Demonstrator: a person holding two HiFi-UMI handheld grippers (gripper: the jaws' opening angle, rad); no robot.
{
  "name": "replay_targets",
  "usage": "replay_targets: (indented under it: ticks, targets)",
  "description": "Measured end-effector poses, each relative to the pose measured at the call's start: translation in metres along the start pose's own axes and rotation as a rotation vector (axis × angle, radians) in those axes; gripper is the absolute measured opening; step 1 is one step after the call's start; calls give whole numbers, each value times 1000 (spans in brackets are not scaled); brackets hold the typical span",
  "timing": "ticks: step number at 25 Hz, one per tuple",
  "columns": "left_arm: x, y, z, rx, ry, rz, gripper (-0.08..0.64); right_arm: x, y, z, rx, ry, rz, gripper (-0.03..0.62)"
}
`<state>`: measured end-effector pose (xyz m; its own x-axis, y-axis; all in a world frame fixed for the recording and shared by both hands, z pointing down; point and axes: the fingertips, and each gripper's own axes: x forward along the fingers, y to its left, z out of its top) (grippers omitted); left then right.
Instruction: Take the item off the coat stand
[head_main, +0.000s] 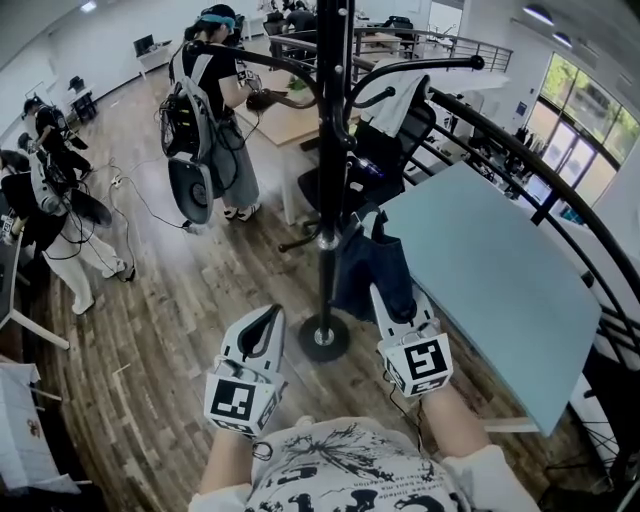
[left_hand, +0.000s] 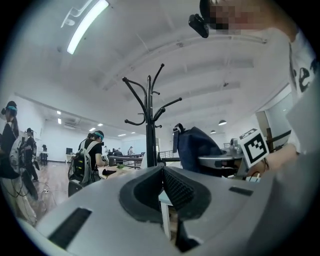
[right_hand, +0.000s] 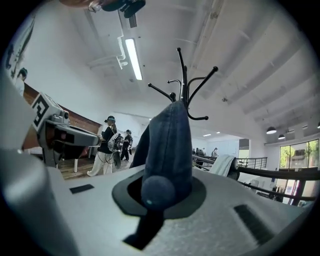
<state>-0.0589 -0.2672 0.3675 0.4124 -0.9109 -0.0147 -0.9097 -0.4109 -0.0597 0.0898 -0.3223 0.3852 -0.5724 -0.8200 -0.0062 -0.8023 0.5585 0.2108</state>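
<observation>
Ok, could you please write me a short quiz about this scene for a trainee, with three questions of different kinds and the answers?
1. True or false: the left gripper is shut and empty.
2. What is the right gripper shut on? A. a red hat B. a blue bag C. a green umbrella
3. Fill in: the coat stand is ___ in colour.
Key: 1 true; 2 B; 3 black.

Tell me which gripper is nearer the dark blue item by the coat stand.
Right. The right gripper is clamped on the dark blue item; the left gripper hangs apart from it, across the coat stand, jaws together and empty.
</observation>
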Motion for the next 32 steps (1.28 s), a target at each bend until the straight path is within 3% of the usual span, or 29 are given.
replay_targets:
  ticks: [8,32]
  targets:
    - [1,4,6,52,-11,2,5,-17,-2,-16,31,38,2,11]
    - [9,10,9,53,-3,1,5,0,12,-17,36,47,28,11]
